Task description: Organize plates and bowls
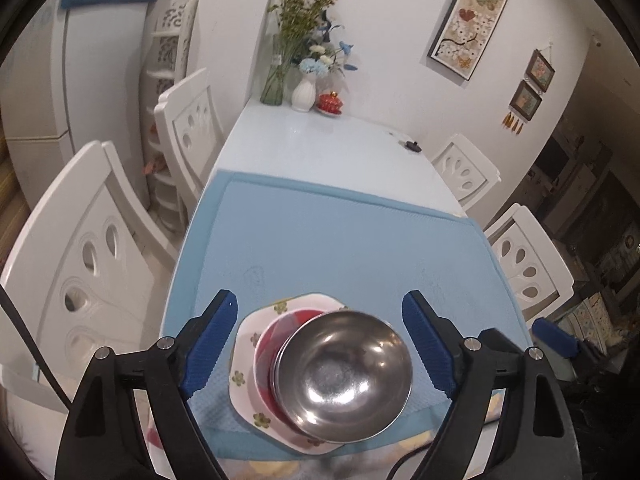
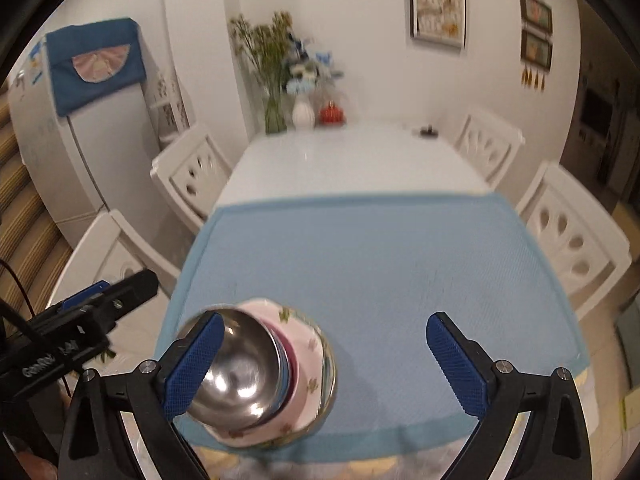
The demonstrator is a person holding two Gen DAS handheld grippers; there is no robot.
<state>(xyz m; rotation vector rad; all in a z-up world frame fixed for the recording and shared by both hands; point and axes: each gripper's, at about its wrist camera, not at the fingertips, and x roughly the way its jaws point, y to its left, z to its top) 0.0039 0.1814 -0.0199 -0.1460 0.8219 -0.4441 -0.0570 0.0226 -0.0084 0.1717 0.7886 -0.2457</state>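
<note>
Stack: we saw a steel bowl [image 1: 342, 376] sitting on top of a red-and-white dish [image 1: 272, 340], and both resting on a flowered plate [image 1: 248, 364]. The three were nested, with the bowl shifted toward the right side of the plate rather than centred.
Place: the stack stood on the near part of a blue mat [image 1: 340, 248], close to its front edge, on a white table [image 1: 320, 136].
Left gripper [image 1: 320, 340]: its jaws stood wide apart, one on each side of the stack, touching nothing that we could see.
Right gripper [image 2: 326, 360]: its jaws also stood apart and empty; the stack lay by its left finger [image 2: 196, 364], the open mat between the two fingers. This view was blurred, so we could not tell whether that finger touched the bowl.
Step in hand, as we judged it: the stacking looked nearly complete, with only tidying or letting go left.
Doing it well: we thought any nudge should meet the bowl's rim low and gently, since polished steel slides on a glazed dish. Pushing toward the table's middle, not toward the near edge, seemed safer.
Farther off: vases of flowers [image 1: 296, 40] and a red jar [image 1: 330, 102] stood at the far end; white chairs [image 1: 80, 264] flanked the table.
</note>
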